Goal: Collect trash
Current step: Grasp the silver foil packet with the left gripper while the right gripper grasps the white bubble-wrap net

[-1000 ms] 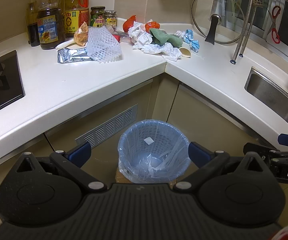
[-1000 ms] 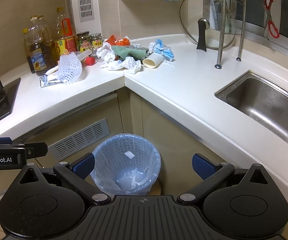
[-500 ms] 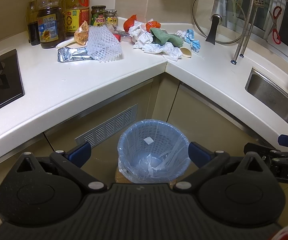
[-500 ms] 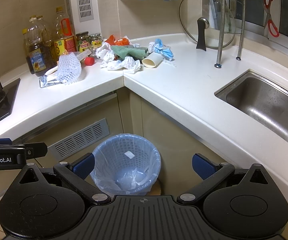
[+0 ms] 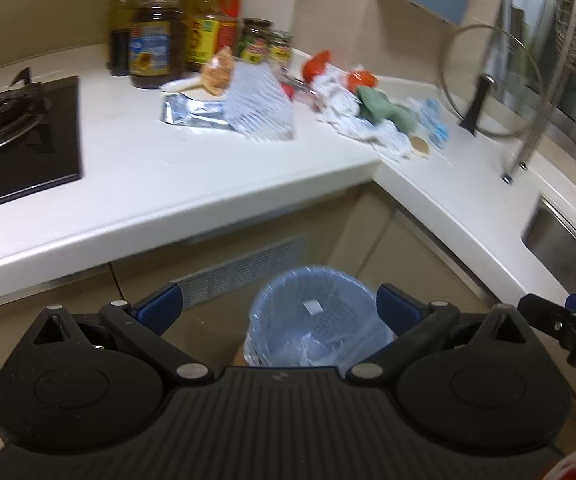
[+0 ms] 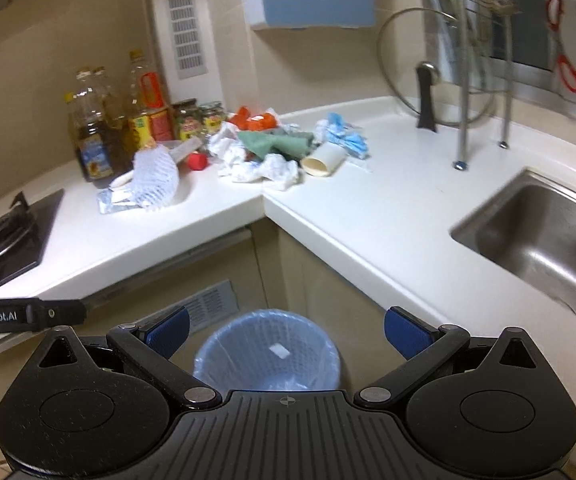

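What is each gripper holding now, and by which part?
Nothing. The left gripper and the right gripper are both open and empty above the bin; the trash lies on the counter.

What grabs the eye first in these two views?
The trash heap at the back corner of the white counter: crumpled paper, a green cloth, a paper tube, white foam netting. Next, the blue-lined bin on the floor below that corner, framed between the open right gripper; the left gripper is open too, both empty. A steel sink sits at the right.
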